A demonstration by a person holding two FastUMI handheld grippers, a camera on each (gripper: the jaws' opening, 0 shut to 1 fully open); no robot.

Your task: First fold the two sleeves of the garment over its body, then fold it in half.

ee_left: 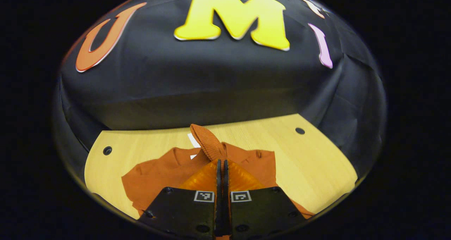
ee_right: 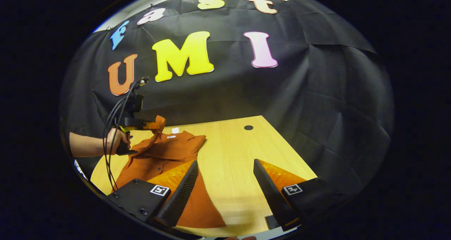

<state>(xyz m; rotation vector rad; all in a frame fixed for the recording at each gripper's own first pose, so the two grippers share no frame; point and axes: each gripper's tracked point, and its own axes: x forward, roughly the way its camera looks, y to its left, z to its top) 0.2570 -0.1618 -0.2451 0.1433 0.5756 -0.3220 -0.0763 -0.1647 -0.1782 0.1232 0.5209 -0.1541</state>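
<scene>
Lying on the pale wooden table point(ee_right: 232, 152), the rust-orange garment point(ee_right: 165, 155) is spread out flat toward the table's left side in the right gripper view, its collar end toward the black cloth wall point(ee_right: 317, 102). One sleeve point(ee_left: 208, 143) is lifted off the body: in the left gripper view its ribbed cuff stands up just past the fingertips, with the rest of the garment below and to either side on the wood. The left gripper point(ee_left: 222, 162) has its two fingers pressed together on that sleeve, pinching the fabric between them. In the right gripper view the same tool appears farther off at the left, held by a person's hand point(ee_right: 118, 139), with black cables point(ee_right: 112, 127) looping down from it and the sleeve hanging from its tip above the garment. The right gripper point(ee_right: 225, 171) hovers over the table with its fingers spread wide apart, holding nothing; its left finger lies over the garment's lower hem, its right finger over bare wood. A dark round hole point(ee_right: 248, 127) sits in the tabletop near the far edge.
</scene>
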